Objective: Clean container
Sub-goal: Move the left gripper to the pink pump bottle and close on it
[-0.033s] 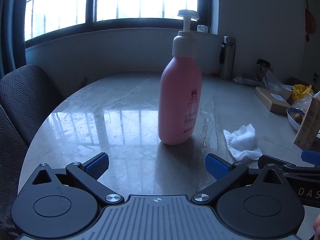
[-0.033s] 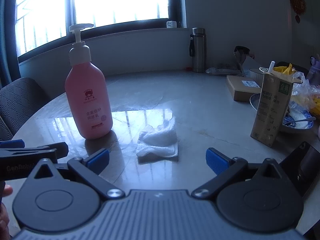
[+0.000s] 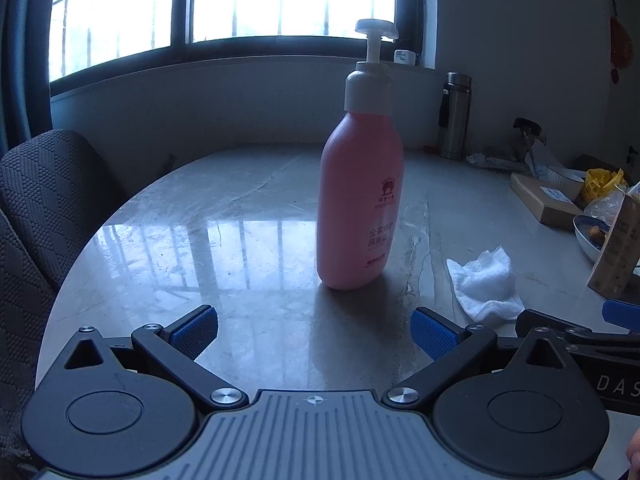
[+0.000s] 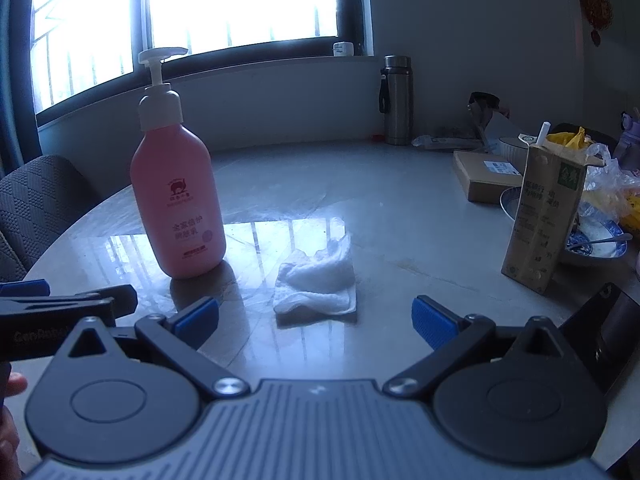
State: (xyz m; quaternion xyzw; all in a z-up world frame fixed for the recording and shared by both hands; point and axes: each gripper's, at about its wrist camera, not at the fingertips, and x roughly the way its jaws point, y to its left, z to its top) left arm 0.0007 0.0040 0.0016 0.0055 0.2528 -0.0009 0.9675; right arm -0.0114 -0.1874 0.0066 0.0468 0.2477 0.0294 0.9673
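A pink pump bottle (image 3: 360, 200) with a white pump head stands upright on the marble table (image 3: 240, 240); it also shows in the right wrist view (image 4: 178, 200). A crumpled white cloth (image 3: 486, 284) lies to its right, also seen in the right wrist view (image 4: 318, 280). My left gripper (image 3: 314, 330) is open and empty, just short of the bottle. My right gripper (image 4: 316, 320) is open and empty, just short of the cloth.
A steel flask (image 4: 396, 100) stands at the back by the wall. A drink carton (image 4: 544, 212), a blue bowl with a spoon (image 4: 596, 240), a cardboard box (image 4: 486, 178) and plastic bags crowd the right side. A fabric chair (image 3: 44, 208) stands left.
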